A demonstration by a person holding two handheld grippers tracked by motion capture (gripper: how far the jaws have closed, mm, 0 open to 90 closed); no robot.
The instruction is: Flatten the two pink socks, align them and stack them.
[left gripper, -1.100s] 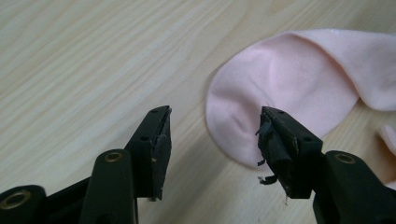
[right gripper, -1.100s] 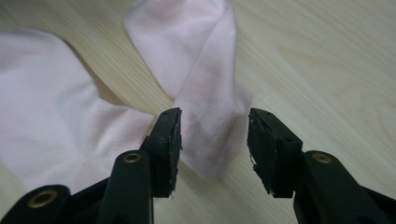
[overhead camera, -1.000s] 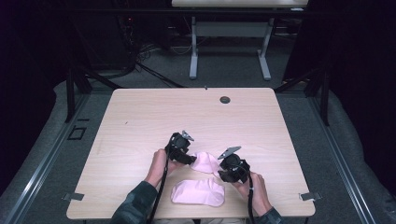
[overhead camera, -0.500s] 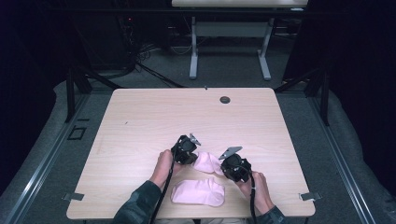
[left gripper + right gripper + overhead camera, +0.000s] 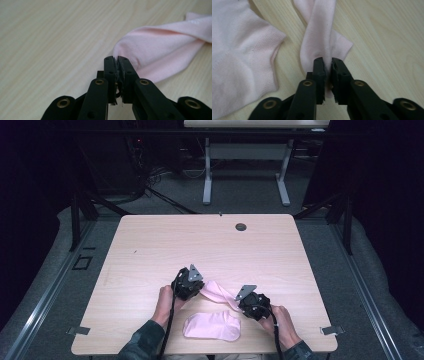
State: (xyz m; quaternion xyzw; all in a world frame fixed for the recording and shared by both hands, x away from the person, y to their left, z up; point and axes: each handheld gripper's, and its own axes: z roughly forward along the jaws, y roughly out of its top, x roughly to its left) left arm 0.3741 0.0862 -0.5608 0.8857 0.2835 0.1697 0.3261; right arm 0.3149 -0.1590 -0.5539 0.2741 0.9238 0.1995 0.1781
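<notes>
**A:** A pale wooden table (image 5: 150,250) under the overhead camera, a dark grommet (image 5: 241,227) near its far edge. What is happening at the near edge?

**B:** A person works two pink socks there. One sock (image 5: 212,326) lies flat just in front of them, between the forearms. The second, a stretched sock (image 5: 218,292), runs slantwise between the two tools just beyond the flat one, twisted along its length.

**A:** And the tongs themselves?

**B:** The left gripper (image 5: 117,62) is clamped on one end of the stretched sock (image 5: 160,47), the fabric pinched between its pads where the cloth bunches at the tips. The right gripper (image 5: 327,65) grips the other end of that sock (image 5: 319,37), a fold of cloth caught in the narrow slot between its jaws. Both sets of jaws have just eased a little wider after pinching down, yet cloth sits between them in each gripper view. From above, the left gripper (image 5: 187,282) and right gripper (image 5: 254,304) stand apart with the sock drawn between them.

**A:** Which step is this, then?

**B:** By the look of it, pulling the second sock straight so it can be laid on its mate. The next move likely calls for untwisting the cloth, keeping both ends held, and carrying it toward the flat sock (image 5: 239,57) to line up the edges.
</notes>
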